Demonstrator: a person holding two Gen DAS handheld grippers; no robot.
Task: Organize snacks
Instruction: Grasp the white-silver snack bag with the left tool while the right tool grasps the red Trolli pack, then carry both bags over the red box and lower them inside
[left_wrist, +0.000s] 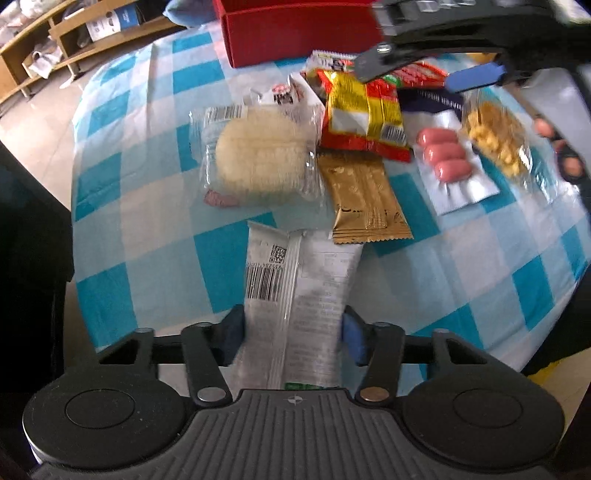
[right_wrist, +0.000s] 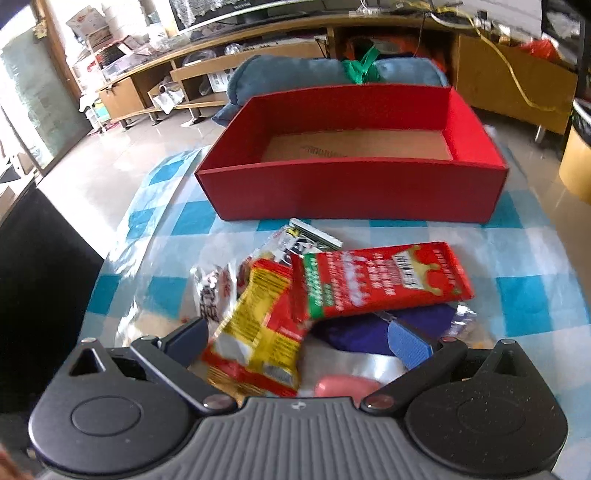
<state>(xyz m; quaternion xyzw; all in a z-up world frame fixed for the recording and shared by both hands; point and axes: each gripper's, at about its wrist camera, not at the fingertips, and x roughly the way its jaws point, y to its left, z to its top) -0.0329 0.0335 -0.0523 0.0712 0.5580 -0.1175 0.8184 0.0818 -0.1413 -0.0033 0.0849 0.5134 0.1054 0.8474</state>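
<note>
Left wrist view: a white, flat plastic snack packet with a black barcode (left_wrist: 295, 295) lies lengthwise between my left jaws, and both blue pads (left_wrist: 352, 338) press its sides, so my left gripper (left_wrist: 291, 336) is closed on the packet and has it in a narrow grip. The packet's far end reaches to just beside a gold foil wrapper (left_wrist: 364, 201), which lies on the blue-and-white checked cloth of the bench (left_wrist: 155, 229).

Beyond it sit a round pale cake in clear wrap (left_wrist: 258, 158), a red-and-yellow foil pouch (left_wrist: 364, 118), a vacuum pack of pink sausages (left_wrist: 448, 158) and a clear bag of yellow pieces (left_wrist: 495, 144).

My right gripper (right_wrist: 299, 339) hangs over this heap with its jaws standing wide and nothing gripped; the red-and-yellow pouch and a long red bar wrapper (right_wrist: 380, 280) lie under and ahead of them.

The open red cardboard box (right_wrist: 354, 195) stands behind the heap, its brown floor bare where I can see it. I judge sorting has barely begun: I have picked the first packet. Next I must lift it clear without dragging the gold wrapper, carry it over the near wall and set it flat inside.
</note>
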